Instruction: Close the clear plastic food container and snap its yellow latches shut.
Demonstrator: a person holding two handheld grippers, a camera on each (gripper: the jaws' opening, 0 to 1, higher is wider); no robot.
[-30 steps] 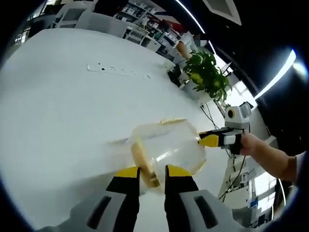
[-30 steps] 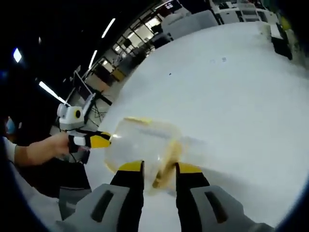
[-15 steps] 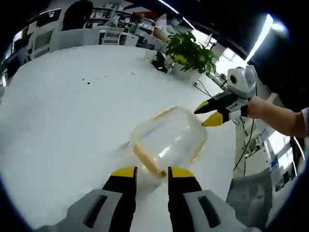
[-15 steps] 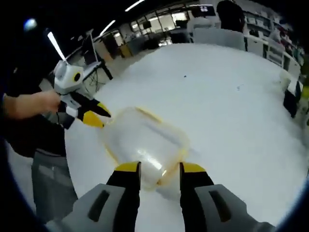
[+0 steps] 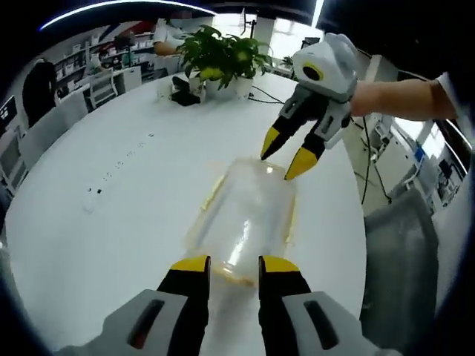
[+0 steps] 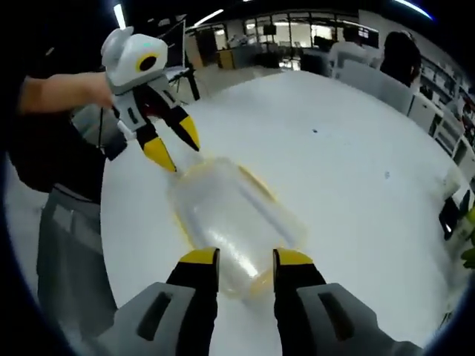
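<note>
I saw the clear plastic food container lying on the white surface, long axis running between the two claws. Its lid sat on top; yellow trim ran along its edges. I could not tell whether any latch was snapped shut.

Left claw: in the left gripper view its two yellow-tipped jaws stood apart, one on each side of the container's near end. The tips appeared level with that end; contact could not be confirmed. In the right gripper view the same claw entered from the upper left, held by a hand, jaws spread, tips pointing down at the far end of the container.

Right claw: in the right gripper view its jaws stood apart, straddling the container's near end. In the left gripper view it came in from the upper right, held by a hand, jaws parted, tips just above the container's far end. Neither claw was clamped on anything.

Background, left gripper view: a potted green plant stood at the far edge of the surface, with a small dark object beside it. A grey chair stood off the surface's right edge.
</note>
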